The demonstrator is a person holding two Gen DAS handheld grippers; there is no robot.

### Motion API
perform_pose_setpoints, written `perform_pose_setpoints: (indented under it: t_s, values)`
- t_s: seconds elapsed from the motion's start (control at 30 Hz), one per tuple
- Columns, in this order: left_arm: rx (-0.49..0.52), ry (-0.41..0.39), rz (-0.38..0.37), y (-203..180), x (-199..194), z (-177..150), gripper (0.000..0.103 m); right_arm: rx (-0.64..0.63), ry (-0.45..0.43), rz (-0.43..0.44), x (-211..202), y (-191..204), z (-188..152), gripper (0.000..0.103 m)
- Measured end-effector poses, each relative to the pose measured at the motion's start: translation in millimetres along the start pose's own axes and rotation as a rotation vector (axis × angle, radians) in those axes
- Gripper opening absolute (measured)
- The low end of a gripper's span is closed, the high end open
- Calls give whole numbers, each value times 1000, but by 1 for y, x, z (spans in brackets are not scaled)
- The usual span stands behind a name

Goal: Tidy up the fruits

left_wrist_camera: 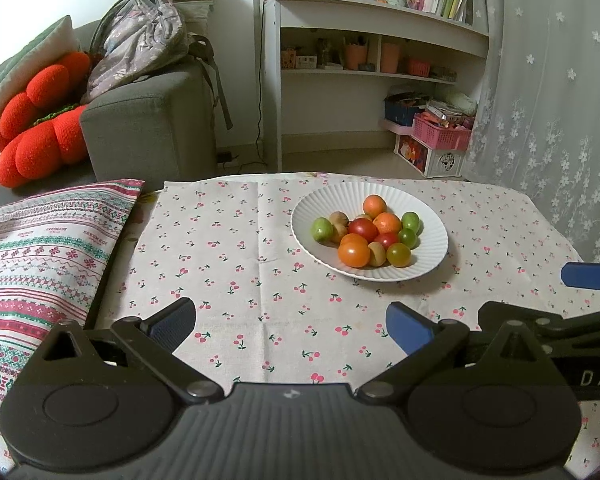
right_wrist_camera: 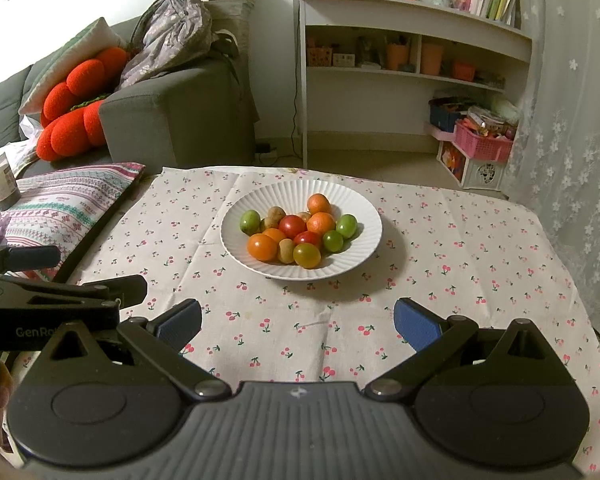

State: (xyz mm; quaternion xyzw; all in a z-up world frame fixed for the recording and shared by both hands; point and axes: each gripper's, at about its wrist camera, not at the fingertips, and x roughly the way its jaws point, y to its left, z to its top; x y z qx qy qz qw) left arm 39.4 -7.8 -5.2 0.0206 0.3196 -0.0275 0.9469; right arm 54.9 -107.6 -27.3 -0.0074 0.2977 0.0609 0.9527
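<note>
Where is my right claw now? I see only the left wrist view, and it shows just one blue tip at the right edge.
Observer: The right claw is open and holds nothing. It is on the near side of the plate, not touching it.
Operator: Is anything at the far left, near the striped cushion?
Observer: Yes, a small labelled jar stands upright at the far end of the striped cushion.

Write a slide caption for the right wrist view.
Open right gripper faces a white plate of mixed fruits on a cherry-print tablecloth.
</note>
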Motion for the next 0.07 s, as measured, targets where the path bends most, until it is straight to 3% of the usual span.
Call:
perform_pose_setpoints:
  t_s: [0.07]
  values:
    - [-1,4,-3,0,0,0,91,-1,0,0,0,0,0,103]
